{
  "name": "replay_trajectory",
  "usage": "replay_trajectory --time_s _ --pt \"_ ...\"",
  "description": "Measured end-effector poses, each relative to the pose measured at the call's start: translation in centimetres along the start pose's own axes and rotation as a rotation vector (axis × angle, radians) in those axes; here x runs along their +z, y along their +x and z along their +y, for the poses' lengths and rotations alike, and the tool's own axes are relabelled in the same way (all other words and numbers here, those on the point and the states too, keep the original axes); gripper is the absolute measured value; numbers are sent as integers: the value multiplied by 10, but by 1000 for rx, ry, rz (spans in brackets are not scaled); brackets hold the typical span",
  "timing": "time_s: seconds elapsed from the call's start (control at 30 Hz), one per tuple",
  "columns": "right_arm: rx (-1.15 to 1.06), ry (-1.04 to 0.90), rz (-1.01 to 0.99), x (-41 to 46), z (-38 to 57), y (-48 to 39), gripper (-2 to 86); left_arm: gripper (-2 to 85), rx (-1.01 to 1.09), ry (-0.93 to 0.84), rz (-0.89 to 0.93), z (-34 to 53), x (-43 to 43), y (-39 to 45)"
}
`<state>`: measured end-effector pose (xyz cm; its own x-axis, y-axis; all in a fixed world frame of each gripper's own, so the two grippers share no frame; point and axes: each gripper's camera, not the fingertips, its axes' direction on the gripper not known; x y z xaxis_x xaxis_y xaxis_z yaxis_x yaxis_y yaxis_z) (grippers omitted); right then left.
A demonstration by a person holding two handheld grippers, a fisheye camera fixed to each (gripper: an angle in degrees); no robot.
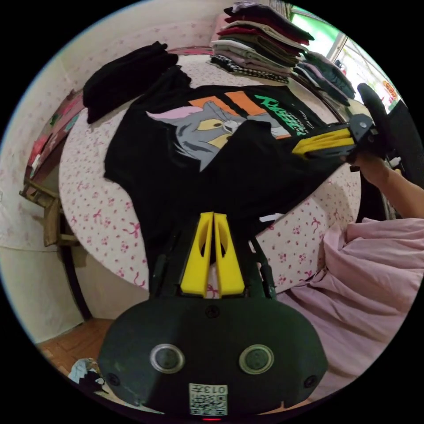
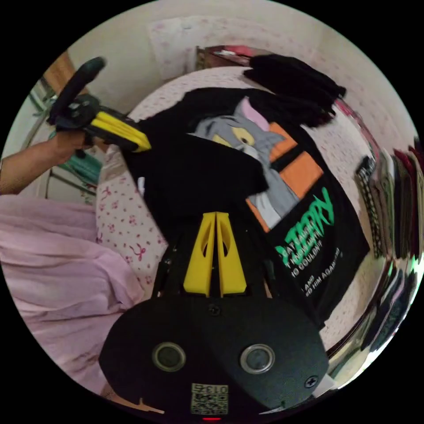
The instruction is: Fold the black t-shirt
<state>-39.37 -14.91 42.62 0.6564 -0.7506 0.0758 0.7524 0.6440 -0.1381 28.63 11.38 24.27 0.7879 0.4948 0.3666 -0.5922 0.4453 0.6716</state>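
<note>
Fabric first, in the left gripper view: the black t-shirt [image 1: 212, 159] lies print-up on a round desk [image 1: 97, 207] with a pink-flowered cover, its long axis running from the lower middle of the frame toward the upper left. Part of it is lifted and doubled over the cartoon print. The left claw [image 1: 213, 216], at lower centre, has its yellow jaws pressed together on the shirt's near edge. The right claw [image 1: 298, 149] comes in from the right of the frame, jaws pinching another edge of the shirt. A folded black pile [image 1: 123, 77] sits at upper left, a stack of folded clothes [image 1: 260, 39] at the top.

In the right gripper view the t-shirt [image 2: 229, 176] runs from upper left to lower right. The right claw [image 2: 215, 216] pinches it at lower centre; the left claw [image 2: 143, 143] grips it at upper left, held by a hand [image 2: 66, 143]. Pink cloth [image 2: 53, 247] fills the left side.
</note>
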Motion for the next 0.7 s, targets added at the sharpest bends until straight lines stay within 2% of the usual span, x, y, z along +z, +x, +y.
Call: replay_trajectory --time_s 0.1,0.23,0.33,0.4,0.43,0.5,0.57,0.63,0.7 --pt "-7 158 -43 -26 16 17 2 -3 17 83 8 -5 -12 0" --pt "-110 227 -93 -29 13 4 2 -3 70 89 41 -28 -4 14" --pt "-171 208 -167 -16 8 -10 1 -3 171 93 37 -41 2 33" --pt "-165 138 -104 3 7 -16 1 -3 223 20 0 -47 14 39" --pt "-142 88 -76 14 8 -10 0 -2 224 53 -5 -46 12 37" --pt "-87 105 -103 12 16 10 -1 -2 185 35 46 -48 11 23" --pt "-4 109 -47 3 27 39 -1 -2 88 18 81 -48 5 -3" --pt "73 223 -31 -19 54 85 0 -1 22 45 39 -48 -3 -25" --pt "119 225 -37 -23 72 124 1 0 -36 71 -1 -55 -10 -49"
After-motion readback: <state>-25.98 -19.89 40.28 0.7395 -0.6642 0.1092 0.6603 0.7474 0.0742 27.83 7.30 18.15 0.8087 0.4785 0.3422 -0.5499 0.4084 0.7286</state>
